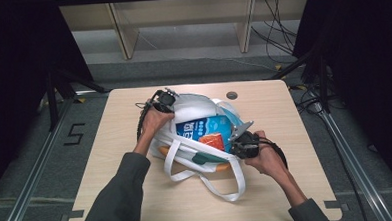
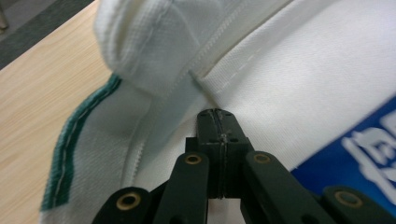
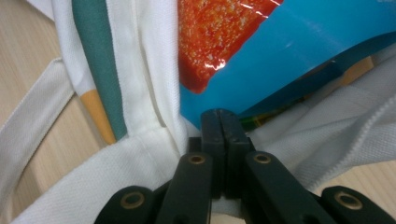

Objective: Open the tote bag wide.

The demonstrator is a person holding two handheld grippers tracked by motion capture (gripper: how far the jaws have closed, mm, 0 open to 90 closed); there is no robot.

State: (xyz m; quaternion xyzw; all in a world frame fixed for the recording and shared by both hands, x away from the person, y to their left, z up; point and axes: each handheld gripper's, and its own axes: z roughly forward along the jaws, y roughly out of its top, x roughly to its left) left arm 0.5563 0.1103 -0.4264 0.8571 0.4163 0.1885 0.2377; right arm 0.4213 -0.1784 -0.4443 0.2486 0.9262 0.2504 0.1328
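A white tote bag (image 1: 195, 140) with green trim is seen lying near the middle of the table (image 1: 112, 194) in the high view, a blue snack packet (image 1: 207, 130) showing in its mouth, with the left gripper (image 1: 164, 103) at the bag's far left rim and the right gripper (image 1: 243, 143) at its near right rim. In the left gripper view the jaws are seen pressed together on the bag's white cloth (image 2: 261, 79) beside a folded strap (image 2: 154, 42); in the right gripper view the jaws are likewise clamped on the bag's rim (image 3: 154, 140), just below the packet's red-printed blue film (image 3: 280, 51)

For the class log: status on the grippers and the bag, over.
Left hand-held gripper shut on white canvas tote bag rim. Right hand-held gripper shut on opposite rim. Blue snack packet inside. Nothing obstructing.
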